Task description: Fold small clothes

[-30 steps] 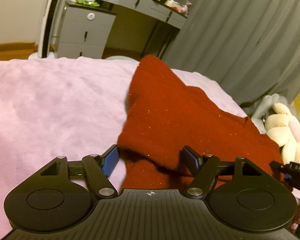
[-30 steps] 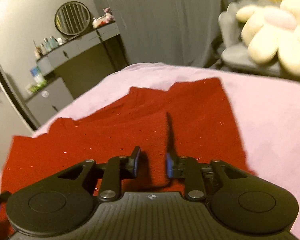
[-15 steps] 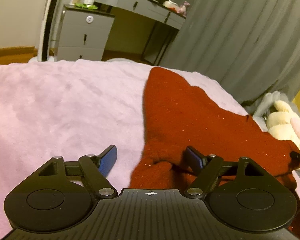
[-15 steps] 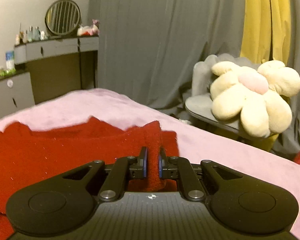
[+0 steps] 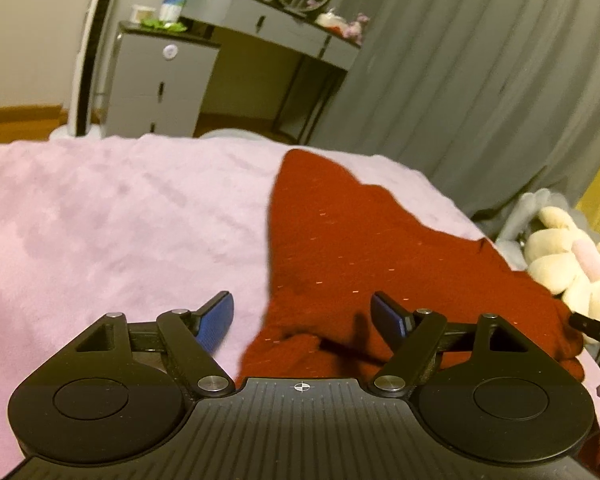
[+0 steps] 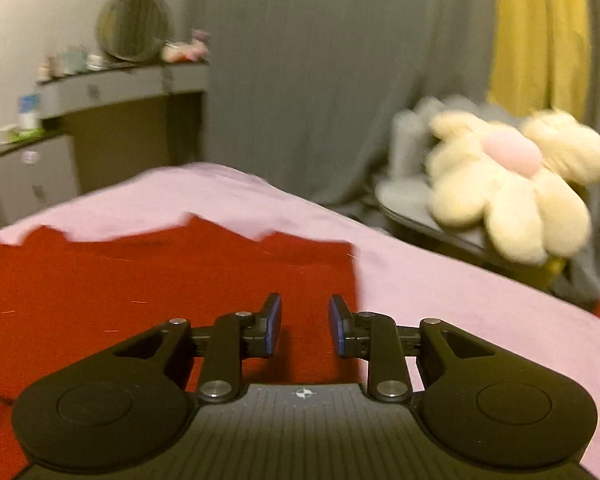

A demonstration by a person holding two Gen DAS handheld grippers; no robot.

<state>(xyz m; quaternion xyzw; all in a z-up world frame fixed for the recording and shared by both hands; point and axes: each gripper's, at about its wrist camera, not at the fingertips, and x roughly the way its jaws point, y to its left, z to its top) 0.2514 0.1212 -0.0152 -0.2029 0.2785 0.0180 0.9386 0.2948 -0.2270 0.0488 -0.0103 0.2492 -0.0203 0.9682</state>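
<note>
A dark red knitted garment (image 5: 364, 248) lies spread on the pink blanket (image 5: 112, 232) of a bed. My left gripper (image 5: 304, 316) is wide open just above a bunched near edge of the garment, holding nothing. In the right wrist view the same garment (image 6: 140, 292) lies flat with a jagged far edge. My right gripper (image 6: 305, 322) is open over its right side edge, empty. The right gripper's tip (image 5: 596, 330) shows at the far right of the left wrist view.
A cream flower-shaped plush (image 6: 516, 188) sits on a grey chair (image 6: 416, 200) to the right of the bed. A grey dressing table (image 5: 272, 28) with a round mirror and a drawer cabinet (image 5: 156, 84) stand beyond the bed. Grey curtains (image 5: 480, 80) hang behind.
My right gripper was shut on a raised fold of the garment half a second ago; it has opened and the cloth lies flat. The left gripper stayed open and drew back slightly.
</note>
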